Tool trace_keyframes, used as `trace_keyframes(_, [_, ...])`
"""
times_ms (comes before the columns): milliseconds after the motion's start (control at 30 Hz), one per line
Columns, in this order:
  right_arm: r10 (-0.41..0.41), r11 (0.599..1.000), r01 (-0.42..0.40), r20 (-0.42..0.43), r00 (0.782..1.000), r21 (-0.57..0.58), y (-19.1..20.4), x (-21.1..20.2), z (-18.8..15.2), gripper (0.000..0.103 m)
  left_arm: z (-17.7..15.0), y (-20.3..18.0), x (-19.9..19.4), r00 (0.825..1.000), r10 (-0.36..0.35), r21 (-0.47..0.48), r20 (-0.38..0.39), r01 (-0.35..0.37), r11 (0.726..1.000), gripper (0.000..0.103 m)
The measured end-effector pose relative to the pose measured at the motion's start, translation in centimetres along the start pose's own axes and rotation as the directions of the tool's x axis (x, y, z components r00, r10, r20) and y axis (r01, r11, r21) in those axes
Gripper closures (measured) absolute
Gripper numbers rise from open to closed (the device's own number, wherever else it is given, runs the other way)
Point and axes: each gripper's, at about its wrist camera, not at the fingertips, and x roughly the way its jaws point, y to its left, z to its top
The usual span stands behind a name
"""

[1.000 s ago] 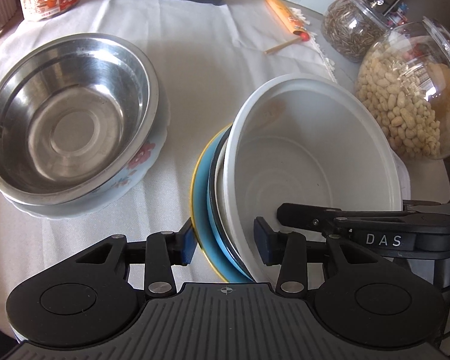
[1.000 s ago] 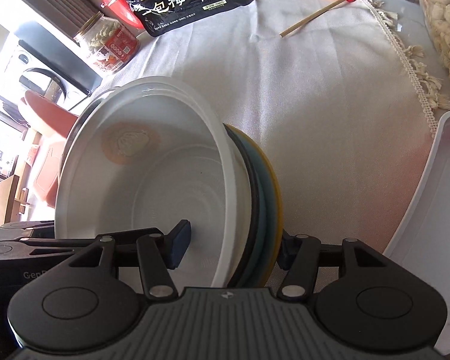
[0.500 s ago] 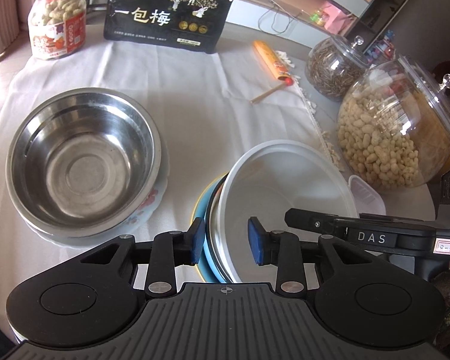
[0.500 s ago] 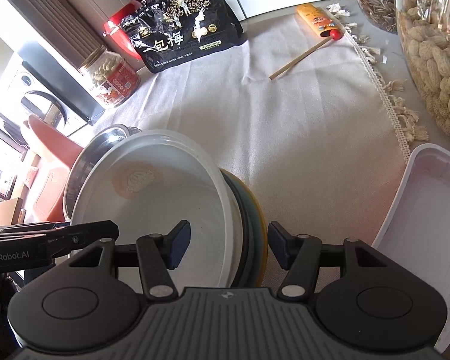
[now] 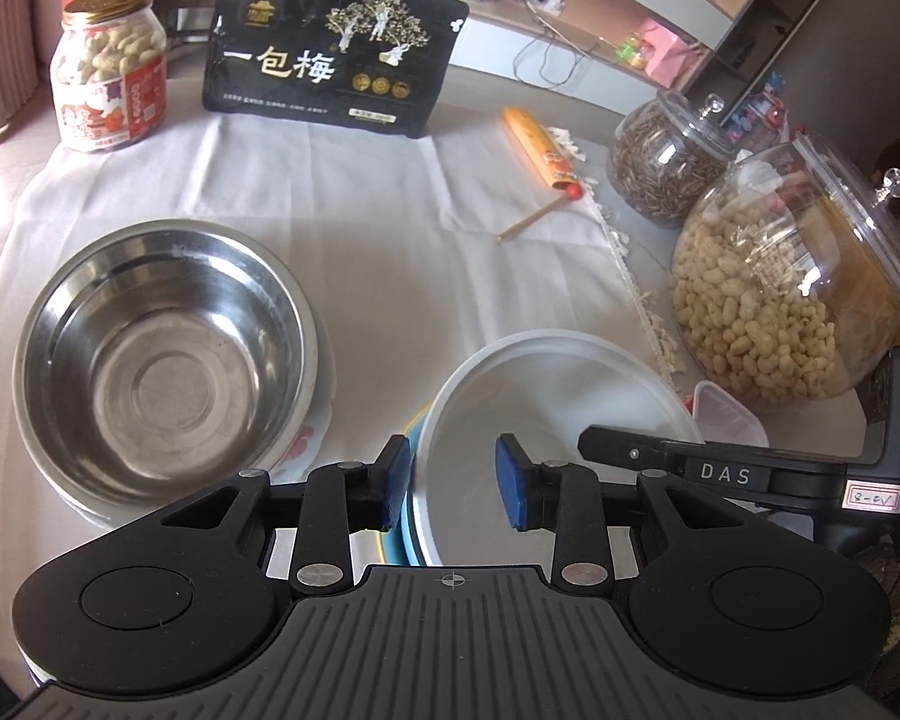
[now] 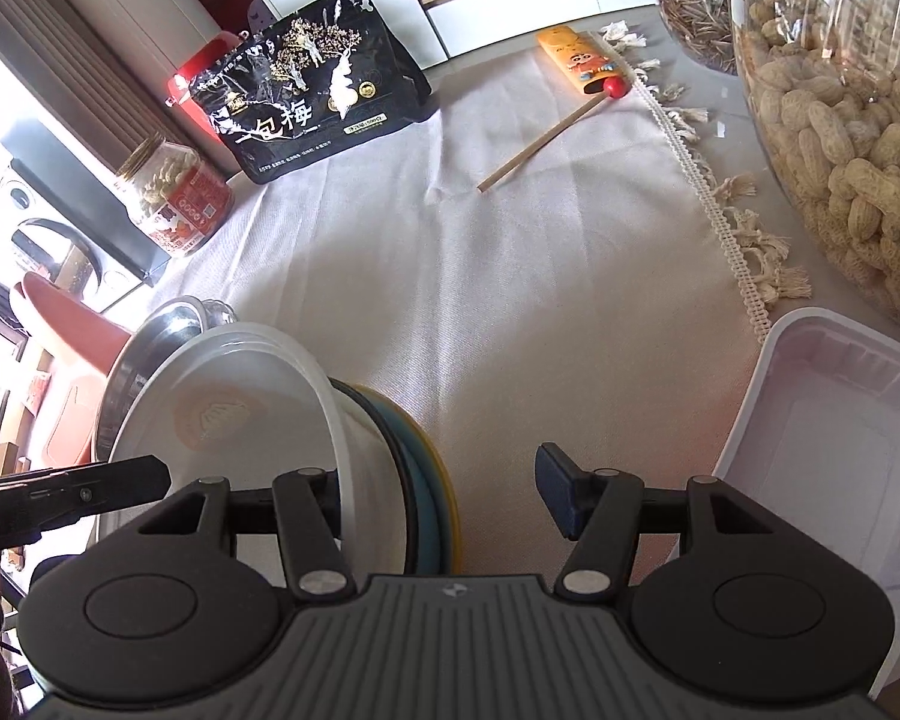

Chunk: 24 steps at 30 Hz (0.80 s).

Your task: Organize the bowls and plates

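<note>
Bowl stack (image 5: 558, 384) sits pinched between left fingers (image 5: 397, 474); right fingers (image 6: 561, 498) straddle it, spread.

The left tongs (image 5: 456, 485) point steeply down toward the tabletop, jaws partly closed on the near edge of a stack (image 5: 546, 396) of dishes: one blue pad (image 5: 397, 480) sits against the outside, the other inside the top bowl. The right tongs (image 6: 444, 498) reach in from the opposite side, also angled steeply down, and straddle the far edge of the same stack. Their inner finger is hidden behind the bowl wall, while the outer pad (image 6: 555, 498) stands clear of the plates with a gap showing. One finger of each pair of tongs shows in the other's view.
</note>
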Motion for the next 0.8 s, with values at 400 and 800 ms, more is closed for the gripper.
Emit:
trace_keyframes(400, [0.058,0.998,-0.058,0.033,0.998,-0.014,0.0,-1.1,0.4,0.045,0.2,0.4,-0.6,1.000,-0.030,0.004,0.006,0.030,1.000,0.068])
trace_keyframes(800, [0.073,0.997,-0.075,0.077,0.994,0.020,-1.0,-2.4,0.8,0.045,0.6,1.3,-1.6,0.998,-0.046,-0.033,0.036,0.047,0.998,0.069])
